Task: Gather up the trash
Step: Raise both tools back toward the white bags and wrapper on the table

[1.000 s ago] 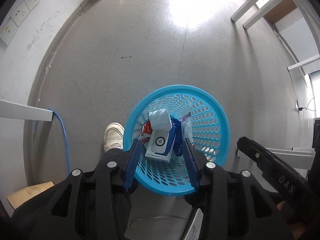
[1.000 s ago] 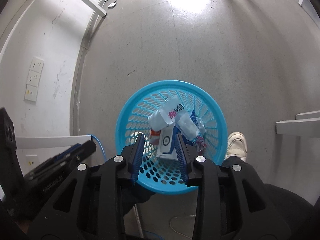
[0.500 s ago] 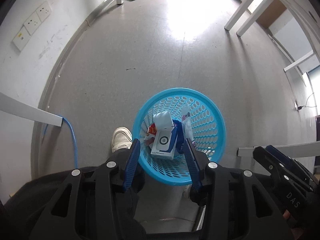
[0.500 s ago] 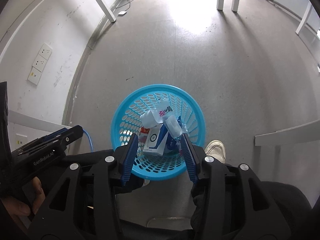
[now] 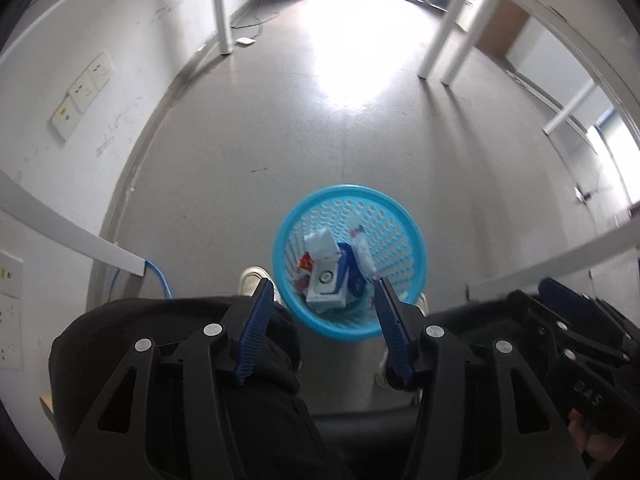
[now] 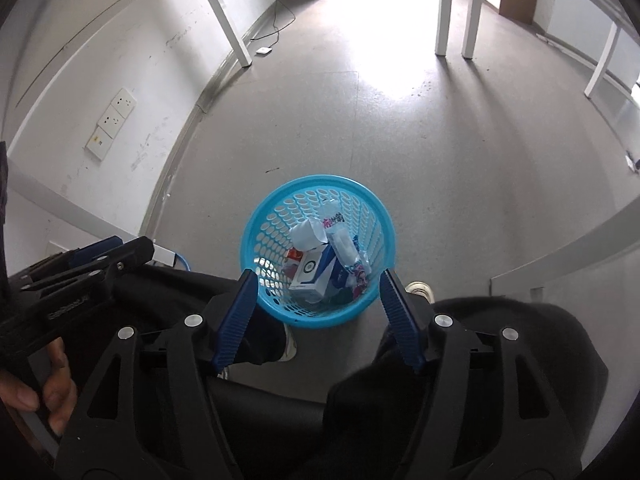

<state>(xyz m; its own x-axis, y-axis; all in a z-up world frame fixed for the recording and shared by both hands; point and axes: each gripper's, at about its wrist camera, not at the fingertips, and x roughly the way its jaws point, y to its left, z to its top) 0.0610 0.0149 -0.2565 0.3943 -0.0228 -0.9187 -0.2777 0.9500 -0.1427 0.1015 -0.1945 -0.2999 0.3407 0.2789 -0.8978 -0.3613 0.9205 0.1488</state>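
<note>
A blue perforated basket [image 5: 404, 240] stands on the grey floor between the person's feet; it also shows in the right wrist view [image 6: 276, 224]. It holds trash: a white and blue box [image 5: 326, 282] [image 6: 308, 276], a crumpled white wrapper [image 6: 306, 234] and a clear snack packet [image 6: 342, 238]. My left gripper [image 5: 324, 292] is open and empty, well above the basket. My right gripper [image 6: 316, 282] is open and empty, also high above it.
The person's black-trousered legs and white shoes [image 5: 252, 280] flank the basket. A white wall with sockets [image 6: 114, 118] runs along the left. White table legs [image 6: 454, 8] stand far back. A blue cable [image 5: 160, 276] lies at the left. White desk edges [image 5: 72, 236] sit on both sides.
Both grippers have risen away from the basket, which now looks smaller. Both pairs of jaws have spread wider. The trash in the basket has not moved.
</note>
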